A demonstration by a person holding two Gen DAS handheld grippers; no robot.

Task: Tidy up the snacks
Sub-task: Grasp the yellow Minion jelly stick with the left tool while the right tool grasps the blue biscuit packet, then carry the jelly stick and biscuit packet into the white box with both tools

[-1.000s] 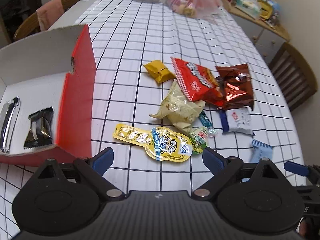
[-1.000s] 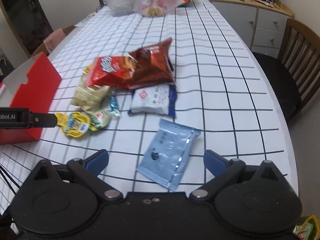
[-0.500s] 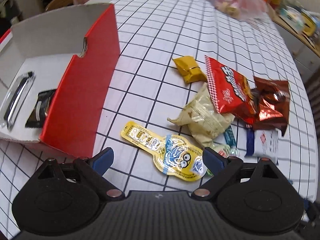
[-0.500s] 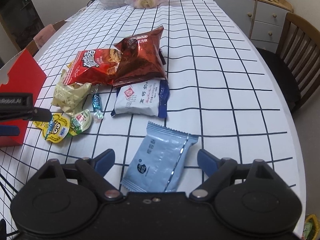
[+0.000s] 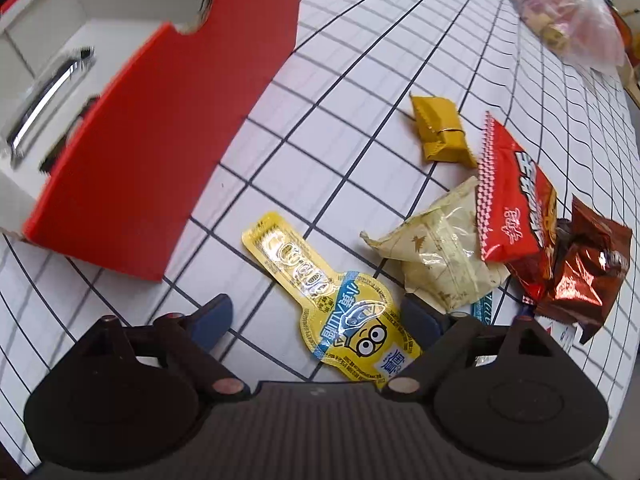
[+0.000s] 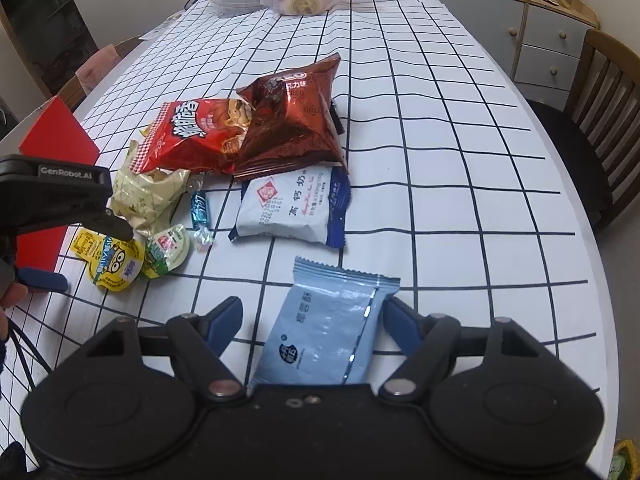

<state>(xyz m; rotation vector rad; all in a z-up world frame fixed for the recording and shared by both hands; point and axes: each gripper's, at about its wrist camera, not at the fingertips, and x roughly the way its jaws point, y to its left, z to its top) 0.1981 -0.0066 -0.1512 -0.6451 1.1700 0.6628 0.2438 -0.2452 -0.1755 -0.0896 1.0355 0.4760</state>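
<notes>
We hold the right gripper (image 6: 314, 320) over the pale blue foil snack packet (image 6: 328, 332) on the grid-patterned counter (image 6: 460, 184). Its blue-tipped fingers (image 6: 224, 316) have just been closing, flanking the packet without pressing it. Beyond the packet lies a white-and-navy milk pouch (image 6: 292, 208).

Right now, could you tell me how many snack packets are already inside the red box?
2 that I can see. A silver packet lies along the floor of the red box, and a dark packet sits beside it, mostly hidden behind the red wall. Others may be hidden there.
</notes>
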